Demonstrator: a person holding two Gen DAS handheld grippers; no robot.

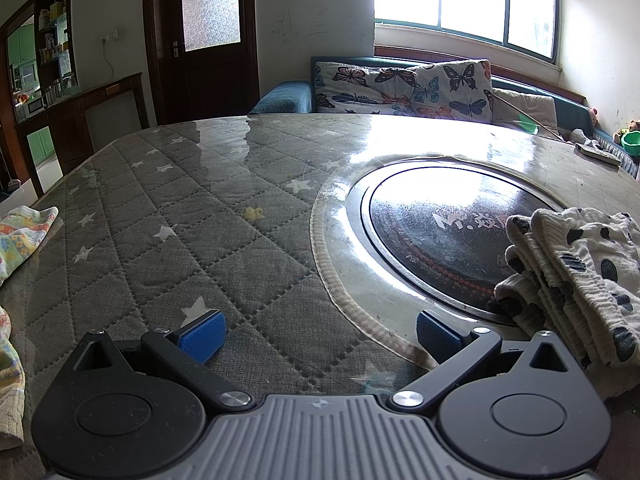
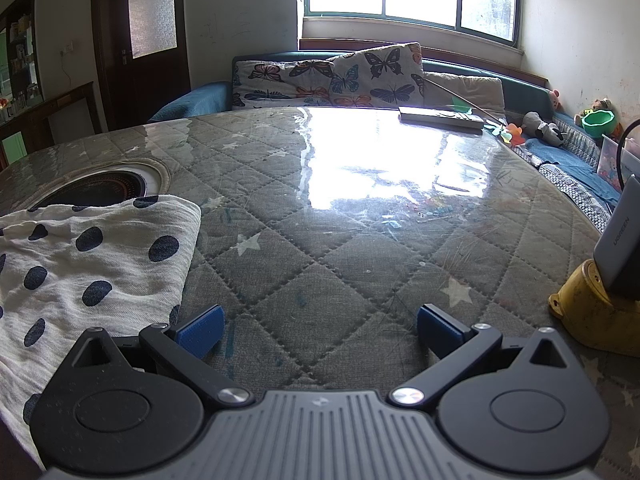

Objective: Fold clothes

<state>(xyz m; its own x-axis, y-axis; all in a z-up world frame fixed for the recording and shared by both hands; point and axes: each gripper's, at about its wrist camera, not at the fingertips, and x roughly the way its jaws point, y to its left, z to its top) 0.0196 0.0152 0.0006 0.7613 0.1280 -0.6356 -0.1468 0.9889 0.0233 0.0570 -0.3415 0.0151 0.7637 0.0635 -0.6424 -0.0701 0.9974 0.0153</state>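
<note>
2 garments show on the bench [image 1: 224,200]: 1 white one with dark dots [image 2: 92,256], folded beside the round black inset [image 1: 448,236], and 1 pastel-print piece [image 1: 24,236] at the far left edge. The left gripper [image 1: 318,332] and right gripper [image 2: 318,326] both hover with jaws spread apart, holding nothing.
</note>
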